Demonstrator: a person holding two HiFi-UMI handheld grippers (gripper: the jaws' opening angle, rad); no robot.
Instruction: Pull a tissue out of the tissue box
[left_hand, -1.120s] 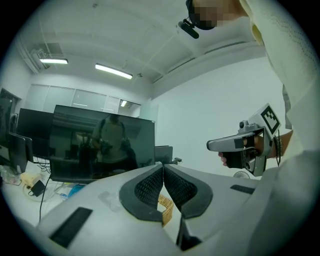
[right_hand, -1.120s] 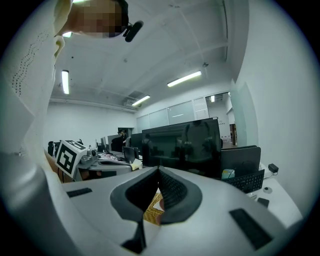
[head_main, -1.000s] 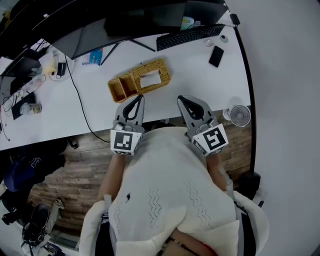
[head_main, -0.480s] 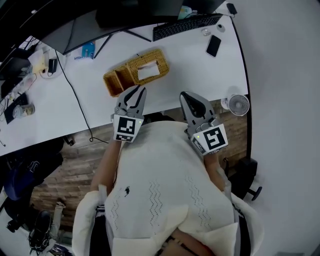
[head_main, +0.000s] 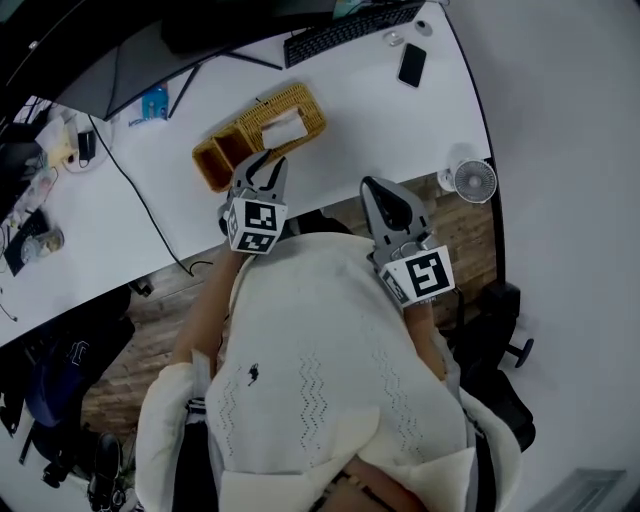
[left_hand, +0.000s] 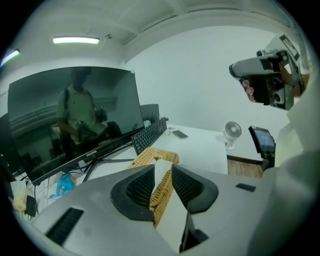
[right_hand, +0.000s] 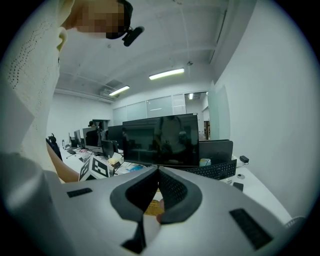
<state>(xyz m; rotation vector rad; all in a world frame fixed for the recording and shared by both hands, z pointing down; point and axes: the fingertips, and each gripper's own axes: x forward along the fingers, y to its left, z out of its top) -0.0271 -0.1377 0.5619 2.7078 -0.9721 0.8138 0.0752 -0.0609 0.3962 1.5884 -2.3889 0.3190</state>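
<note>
Wicker tissue box (head_main: 250, 140) stands on the white desk (head_main: 380, 120), and a white tissue (head_main: 283, 128) sticks up from its top slot. I see my left gripper (head_main: 264, 161) just beside the near side of the box, its jaws a narrow gap apart and holding nothing. My right gripper (head_main: 373, 186) is near the desk edge, apart from the box, jaws closed together and empty.

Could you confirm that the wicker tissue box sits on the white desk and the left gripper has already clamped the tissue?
Not quite: the left gripper has not clamped the tissue. The left gripper view shows its jaws apart and empty, short of the wicker tissue box, which does sit on the white desk.
</note>
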